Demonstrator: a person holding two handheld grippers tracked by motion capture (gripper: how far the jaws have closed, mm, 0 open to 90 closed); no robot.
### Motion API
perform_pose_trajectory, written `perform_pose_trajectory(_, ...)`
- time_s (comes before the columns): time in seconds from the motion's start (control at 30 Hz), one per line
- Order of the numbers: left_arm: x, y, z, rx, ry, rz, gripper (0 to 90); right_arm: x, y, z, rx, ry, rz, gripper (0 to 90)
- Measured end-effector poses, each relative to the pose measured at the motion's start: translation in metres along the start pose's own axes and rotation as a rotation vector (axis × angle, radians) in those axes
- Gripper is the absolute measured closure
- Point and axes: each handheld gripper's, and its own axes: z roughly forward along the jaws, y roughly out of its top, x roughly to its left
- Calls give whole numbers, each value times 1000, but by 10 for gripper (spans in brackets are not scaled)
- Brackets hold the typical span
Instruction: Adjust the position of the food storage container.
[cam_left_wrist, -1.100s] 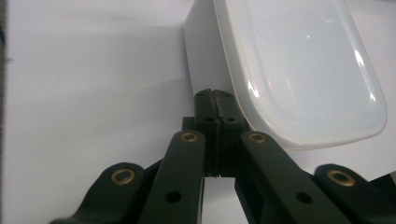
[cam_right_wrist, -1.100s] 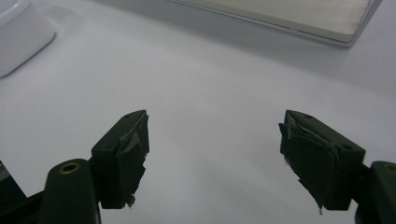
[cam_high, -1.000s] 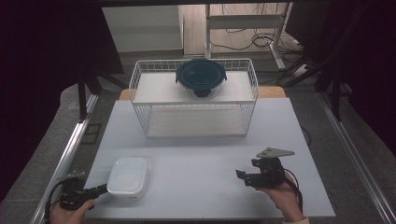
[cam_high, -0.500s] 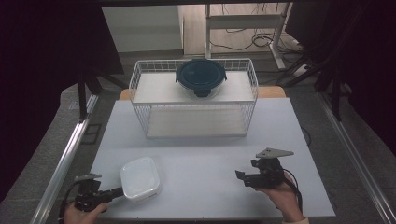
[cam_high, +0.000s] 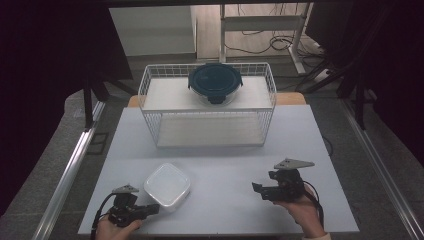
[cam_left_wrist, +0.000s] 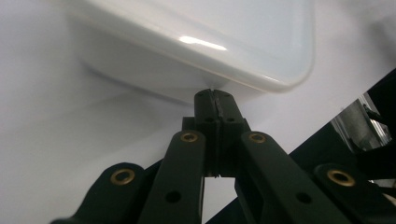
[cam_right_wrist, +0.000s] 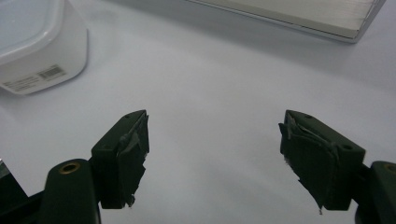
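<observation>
At seven o'clock on the table, left gripper with jaws pressed together noses against the white box; likely pushing it. Right gripper, five o'clock, jaws wide, holding nothing. Next: steer box toward basket at twelve.

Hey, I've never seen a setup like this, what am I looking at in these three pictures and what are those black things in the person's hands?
A person sits at a white table holding a black hand-held gripper in each hand. The wide picture comes from a camera above the table; the two close-ups come from cameras riding on each gripper, looking along its fingers. On the table stand a white wire basket with a round dark-lidded container on top, and a white square plastic box near the front. The left gripper has its fingers shut, with their tips against the box's edge; whether they pinch it is hard to tell. The right gripper is open and holds nothing.
</observation>
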Motion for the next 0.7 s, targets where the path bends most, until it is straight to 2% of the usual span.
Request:
perform_pose_trajectory(0.23, -19, 15, 21, -3, -22, 33, 900, -2, -1, 0, 0, -2, 4, 239)
perform_pose_trajectory(0.5, -29, 28, 35, -6, -29, 43, 900, -2, -1, 1, 2, 1, 4, 239)
perform_pose_trajectory(0.57, -34, 32, 42, -5, -32, 57, 900, -3, -1, 1, 3, 0, 6, 239)
perform_pose_trajectory(0.7, -37, 37, 45, -12, -32, 59, 900, -5, -2, 1, 4, -2, 10, 239)
